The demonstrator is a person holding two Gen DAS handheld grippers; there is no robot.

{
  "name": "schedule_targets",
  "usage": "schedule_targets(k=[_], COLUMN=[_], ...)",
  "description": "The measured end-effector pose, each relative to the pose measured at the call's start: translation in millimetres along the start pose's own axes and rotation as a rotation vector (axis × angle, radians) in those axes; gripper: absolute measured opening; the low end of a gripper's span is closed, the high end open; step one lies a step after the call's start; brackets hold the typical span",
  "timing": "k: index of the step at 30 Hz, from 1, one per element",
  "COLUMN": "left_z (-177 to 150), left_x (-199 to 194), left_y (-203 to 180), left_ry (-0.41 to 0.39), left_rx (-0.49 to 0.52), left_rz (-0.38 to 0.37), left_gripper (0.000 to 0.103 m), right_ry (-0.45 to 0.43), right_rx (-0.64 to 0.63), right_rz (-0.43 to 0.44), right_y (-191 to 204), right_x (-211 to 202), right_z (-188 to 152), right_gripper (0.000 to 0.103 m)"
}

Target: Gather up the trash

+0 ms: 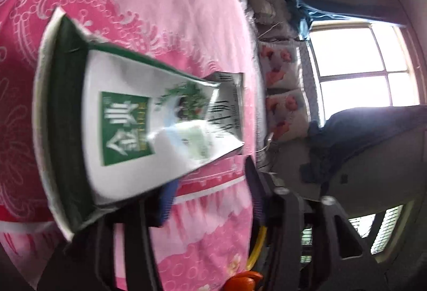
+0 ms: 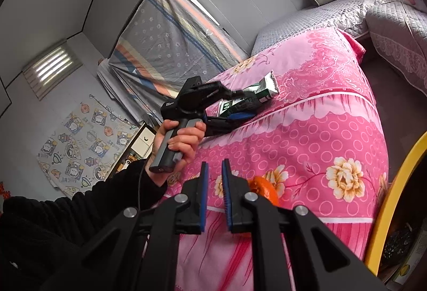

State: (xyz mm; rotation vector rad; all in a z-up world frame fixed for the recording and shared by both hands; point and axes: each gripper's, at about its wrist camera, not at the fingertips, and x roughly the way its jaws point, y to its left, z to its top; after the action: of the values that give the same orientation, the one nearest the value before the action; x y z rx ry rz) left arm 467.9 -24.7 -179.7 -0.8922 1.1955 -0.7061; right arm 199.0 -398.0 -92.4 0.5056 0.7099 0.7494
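A flattened green and white milk carton lies on the pink floral bedspread. My left gripper has its blue-padded jaws around the carton's near end, with the carton tilted between them. In the right wrist view the left gripper sits over the carton on the bed. My right gripper hangs above the bedspread, jaws nearly closed with a narrow gap and nothing between them. An orange piece of trash lies on the bed just right of its fingers.
A yellow-rimmed bin stands at the right beside the bed. Quilted grey bedding and pillows lie at the bed's far end. A covered board leans on the wall. A window is beyond.
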Motion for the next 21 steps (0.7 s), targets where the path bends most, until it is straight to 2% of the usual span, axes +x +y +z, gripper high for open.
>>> schedule_targets(k=[3, 5, 6, 8, 9, 12, 14, 17, 19, 21], left_z=[-1.5, 4.5, 7.2, 13.8, 17.9, 21.9, 19.9, 11.9, 6.7, 2.6], left_x=[-0.6, -0.7, 0.6, 0.1, 2.1, 3.9, 1.6, -1.9, -7.1, -13.4], left_y=[-5.8, -2.3, 0.1, 14.2, 24.5, 34.8, 29.2, 17.0, 8.2, 6.2], left_ry=[-0.047, -0.07, -0.073, -0.082, -0.075, -0.082, -0.094, -0.083, -0.094, -0.1], left_rx=[-0.038, -0.078, -0.106, -0.194, -0.231, -0.279, -0.243, -0.176, -0.119, -0.096], left_rz=[-0.032, -0.031, -0.033, -0.047, -0.054, -0.132, -0.11, -0.082, -0.035, -0.024], left_gripper=[0.071, 0.069, 0.066, 0.038, 0.03, 0.021, 0.018, 0.0, 0.0, 0.0], right_ry=[0.005, 0.007, 0.008, 0.012, 0.012, 0.018, 0.019, 0.017, 0.014, 0.013], right_rx=[0.006, 0.01, 0.014, 0.016, 0.015, 0.019, 0.025, 0.022, 0.012, 0.002], right_rz=[-0.002, -0.006, -0.005, -0.009, -0.013, -0.016, -0.021, -0.034, -0.04, -0.05], right_y=[-1.7, -3.2, -4.0, -5.1, -5.3, -6.6, -7.8, -6.3, -4.1, -2.7], right_x=[-1.2, -0.3, 0.0, 1.0, 1.0, 2.6, 2.5, 0.5, -1.0, -1.2], right_z=[-1.7, -2.4, -3.1, -4.7, -5.7, -8.2, -8.3, -7.4, -6.8, -5.8], right_gripper=[0.01, 0.01, 0.01, 0.01, 0.01, 0.01, 0.01, 0.01, 0.01, 0.01])
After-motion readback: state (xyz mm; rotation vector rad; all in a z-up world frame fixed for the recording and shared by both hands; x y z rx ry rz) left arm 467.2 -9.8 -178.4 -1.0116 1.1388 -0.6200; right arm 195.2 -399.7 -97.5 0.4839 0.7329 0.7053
